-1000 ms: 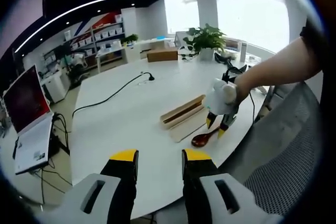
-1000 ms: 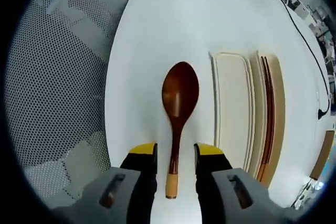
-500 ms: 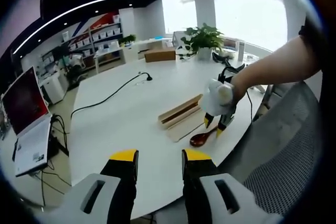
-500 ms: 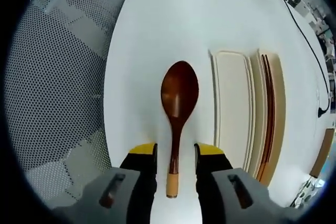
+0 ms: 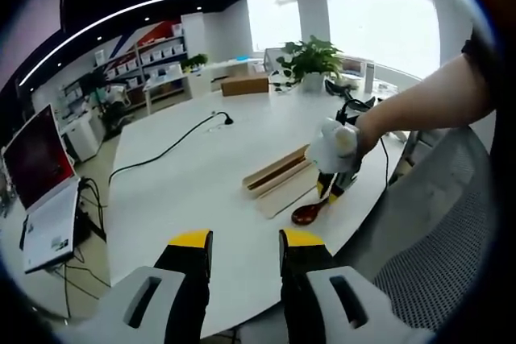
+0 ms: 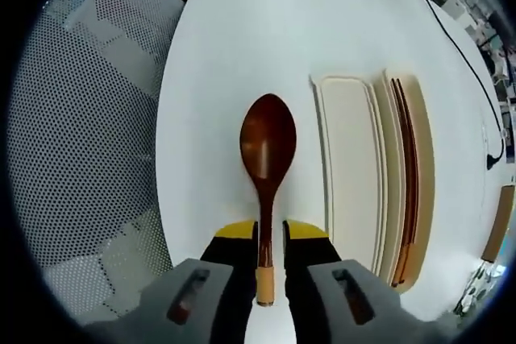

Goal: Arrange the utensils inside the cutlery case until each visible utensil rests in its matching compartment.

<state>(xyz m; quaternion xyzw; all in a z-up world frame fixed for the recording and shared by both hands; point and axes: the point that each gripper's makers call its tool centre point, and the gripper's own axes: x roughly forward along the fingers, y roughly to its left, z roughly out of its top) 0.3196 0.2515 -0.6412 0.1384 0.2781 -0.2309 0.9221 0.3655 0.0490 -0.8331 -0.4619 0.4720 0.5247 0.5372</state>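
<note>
White counter (image 6: 234,54), office room w/ shelves, a plant (image 5: 313,58) and big windows behind.

Right gripper (image 6: 271,234): jaws nearly together on the handle of the brown wooden spoon (image 6: 267,138), pinching it near the pale end tip. Spoon lies flat on the counter, bowl pointing away from the jaws, just beside the cutlery case (image 6: 375,179) but outside it. In the left gripper view the same gripper (image 5: 331,188), w/ the person's hand (image 5: 371,130) on it, sits over the spoon (image 5: 309,213) at the counter edge.

Left gripper (image 5: 240,239): jaws apart, nothing between them, held back from the counter, well apart from the case (image 5: 282,179).

Case: wide near compartment bare; narrow far one holds dark chopsticks (image 6: 405,175).

Step, as I read it: spoon grasp just made, lift not begun. Next move prob. needs a lift, a short shift sideways over the case rim, then setting the spoon down lengthwise in the wide compartment, bowl clear of the wall. Grip is far back on the handle, so the bowl end may droop.

Writing/brands: none readable; shelf items too small.
</note>
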